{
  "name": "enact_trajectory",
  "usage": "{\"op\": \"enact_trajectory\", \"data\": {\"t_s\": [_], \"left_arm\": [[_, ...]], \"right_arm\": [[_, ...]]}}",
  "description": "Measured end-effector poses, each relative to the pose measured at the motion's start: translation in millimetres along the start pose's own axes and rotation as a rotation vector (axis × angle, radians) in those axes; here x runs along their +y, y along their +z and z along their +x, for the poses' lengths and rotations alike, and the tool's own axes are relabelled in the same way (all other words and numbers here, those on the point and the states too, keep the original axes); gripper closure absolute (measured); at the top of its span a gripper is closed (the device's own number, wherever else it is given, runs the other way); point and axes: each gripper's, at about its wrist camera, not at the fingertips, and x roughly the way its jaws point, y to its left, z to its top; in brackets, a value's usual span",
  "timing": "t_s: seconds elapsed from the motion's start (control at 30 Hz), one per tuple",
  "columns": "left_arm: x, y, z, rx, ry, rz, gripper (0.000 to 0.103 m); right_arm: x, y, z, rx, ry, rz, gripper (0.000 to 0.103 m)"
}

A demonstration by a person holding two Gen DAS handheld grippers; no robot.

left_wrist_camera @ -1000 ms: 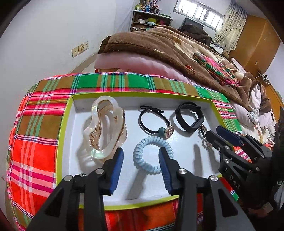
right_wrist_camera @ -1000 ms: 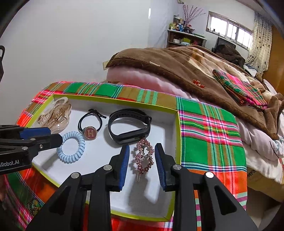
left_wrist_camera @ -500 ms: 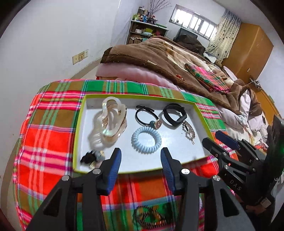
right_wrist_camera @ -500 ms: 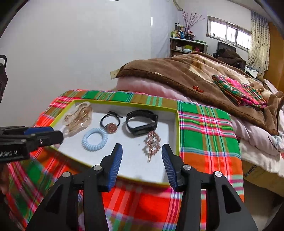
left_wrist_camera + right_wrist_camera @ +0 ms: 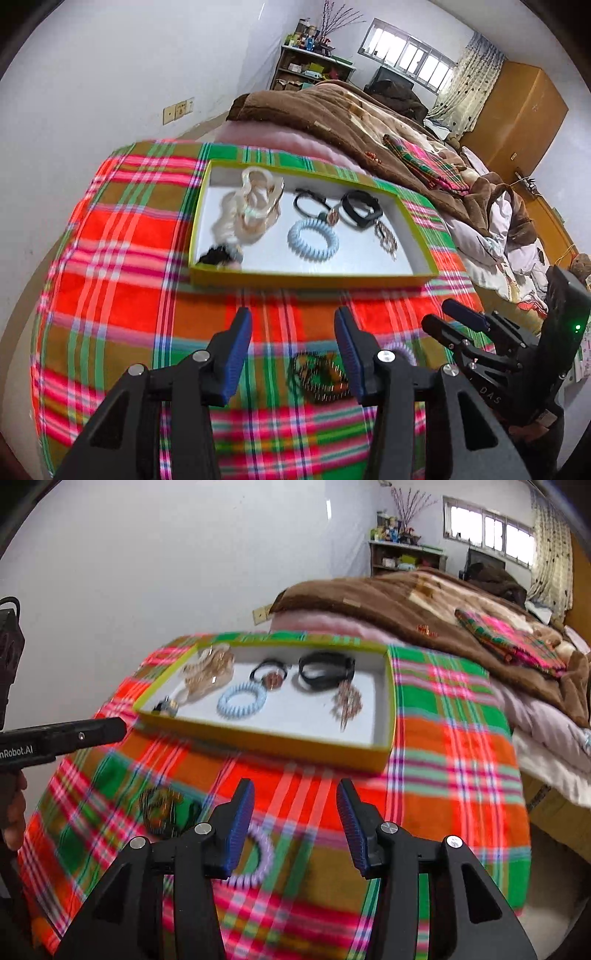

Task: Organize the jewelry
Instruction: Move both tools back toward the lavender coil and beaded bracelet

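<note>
Right wrist view: right gripper [image 5: 295, 821] hangs wide and empty over a purple hair tie [image 5: 255, 860]; lower squarely across the coil before squeezing. Left gripper [image 5: 293, 349] gapes too.

- The cloth [image 5: 122, 266] was plaid: red, green, pink and brown bands with white lines.
- The tray [image 5: 314, 277] had a yellow-green rim and a white floor.
- The coil hair tie [image 5: 313, 239] in the tray was pale blue.
- The band [image 5: 359, 210] was black.
- The hair claw [image 5: 255, 206] was clear with a golden tint.
- The coil tie on the cloth [image 5: 258, 860] was lilac.
- The left gripper [image 5: 293, 350] and the right gripper [image 5: 295, 823] were black with blue pads.
- The blanket [image 5: 388, 602] was brown.
</note>
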Motion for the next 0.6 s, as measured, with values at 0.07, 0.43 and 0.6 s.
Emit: {"op": "enact_trajectory", "data": {"t_s": [0.07,0.43,0.6], "left_arm": [[3.4,-7.7,0.1,0.008,-0.003,-0.011,0.055],[20.0,-34.4,-0.1,0.039,-0.008,-0.064,0.055],[22.5,-39.7,0.9,0.049,0.000,-0.072,0.055]], "right_arm": [[2.5,-7.6,2.4,0.020,0.003,-0.008,0.056],[16.1,-26.5,11.7,0.067,-0.025,-0.022,0.056],[23.8,-29.3,16.3,0.079,-0.024,-0.045,0.056]]}}
